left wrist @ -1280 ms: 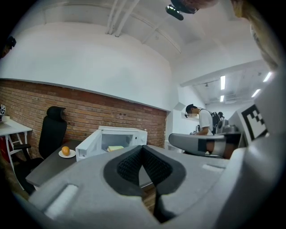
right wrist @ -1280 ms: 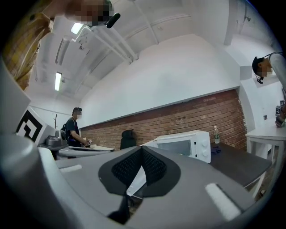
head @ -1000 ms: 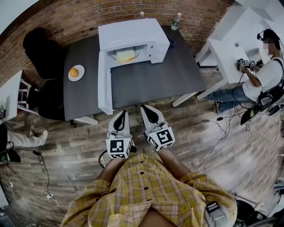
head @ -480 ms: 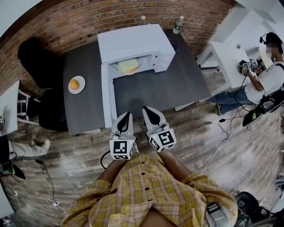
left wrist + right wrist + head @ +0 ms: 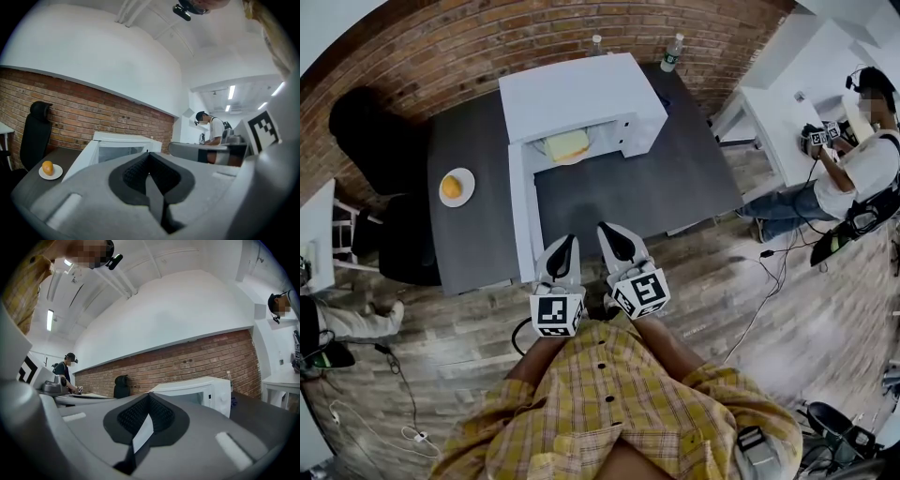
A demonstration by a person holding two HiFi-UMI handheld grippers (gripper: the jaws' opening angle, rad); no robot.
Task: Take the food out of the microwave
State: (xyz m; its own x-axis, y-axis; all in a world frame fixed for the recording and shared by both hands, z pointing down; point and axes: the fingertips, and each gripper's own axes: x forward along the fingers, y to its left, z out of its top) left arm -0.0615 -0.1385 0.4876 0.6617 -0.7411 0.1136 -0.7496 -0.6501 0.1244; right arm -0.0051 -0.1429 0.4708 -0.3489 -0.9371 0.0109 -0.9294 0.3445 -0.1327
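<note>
Head view showed the dark surface (image 5: pixel 675 178) stretching ahead of both grippers, with the white microwave (image 5: pixel 572 89) at its far side, well beyond them. Its door (image 5: pixel 519 220) stood swung open toward the left gripper (image 5: pixel 564 246), the door's near end just ahead of that gripper's tip. The right gripper (image 5: pixel 609 234) hung just beside the left one, at the surface's near edge. Each gripper view showed its jaws pressed together with nothing between them, so both were clenched on nothing. The food (image 5: pixel 567 143), a pale yellow slab, sat inside the open cavity on what looked like a white plate (image 5: pixel 581 157), straight ahead and well apart from either gripper. Far to the left gripper's left, a small plate (image 5: pixel 461 199) carried an orange fruit (image 5: pixel 450 187). The slab looked soft and light, likely to crush under a pinch, so the stiff plate rim nearest the opening seemed the safer hold, kept level so nothing slid off.
</note>
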